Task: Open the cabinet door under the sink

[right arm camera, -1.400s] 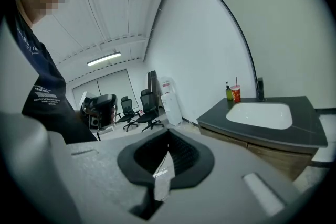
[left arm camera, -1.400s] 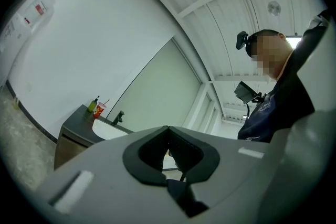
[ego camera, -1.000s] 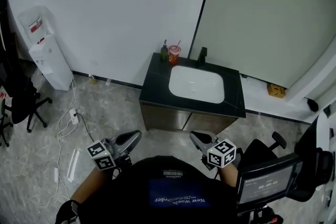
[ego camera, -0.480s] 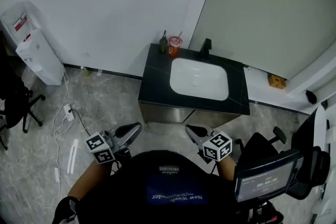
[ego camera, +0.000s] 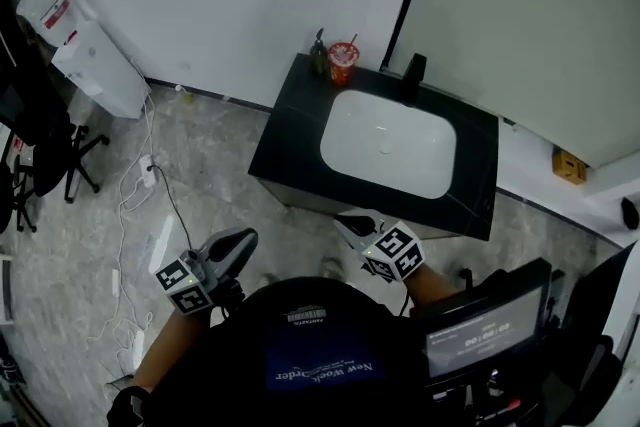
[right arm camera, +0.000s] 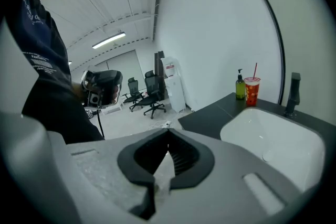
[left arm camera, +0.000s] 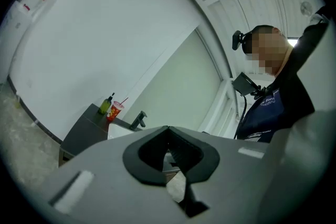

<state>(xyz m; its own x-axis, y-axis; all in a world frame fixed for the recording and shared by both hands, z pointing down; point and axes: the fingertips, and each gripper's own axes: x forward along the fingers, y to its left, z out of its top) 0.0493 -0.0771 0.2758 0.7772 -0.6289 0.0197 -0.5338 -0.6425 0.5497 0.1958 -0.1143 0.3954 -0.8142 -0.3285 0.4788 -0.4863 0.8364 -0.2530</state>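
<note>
The sink cabinet has a black counter (ego camera: pixel 290 135) with a white basin (ego camera: pixel 385 143). Only a thin strip of its front (ego camera: pixel 300 198) shows below the counter edge, and the door itself is mostly hidden from above. My left gripper (ego camera: pixel 243 237) hangs over the floor short of the cabinet's left corner, jaws together and empty. My right gripper (ego camera: pixel 345 221) sits just before the counter's front edge, shut on nothing. In the right gripper view the closed jaws (right arm camera: pixel 168 131) point over the basin (right arm camera: pixel 273 134). The left gripper view shows closed jaws (left arm camera: pixel 168 128) aimed level at the counter's side.
A black faucet (ego camera: pixel 413 73), a green soap bottle (ego camera: pixel 319 53) and a red cup (ego camera: pixel 342 62) stand at the counter's back. A water dispenser (ego camera: pixel 85 50), an office chair (ego camera: pixel 40 150) and floor cables (ego camera: pixel 150 170) lie left. A screen (ego camera: pixel 480 335) is at my right.
Both grippers have moved forward and lower, closer to the cabinet front; the right one now reaches the counter's front edge. The sink looms larger in the head view. Both jaws stayed shut.
</note>
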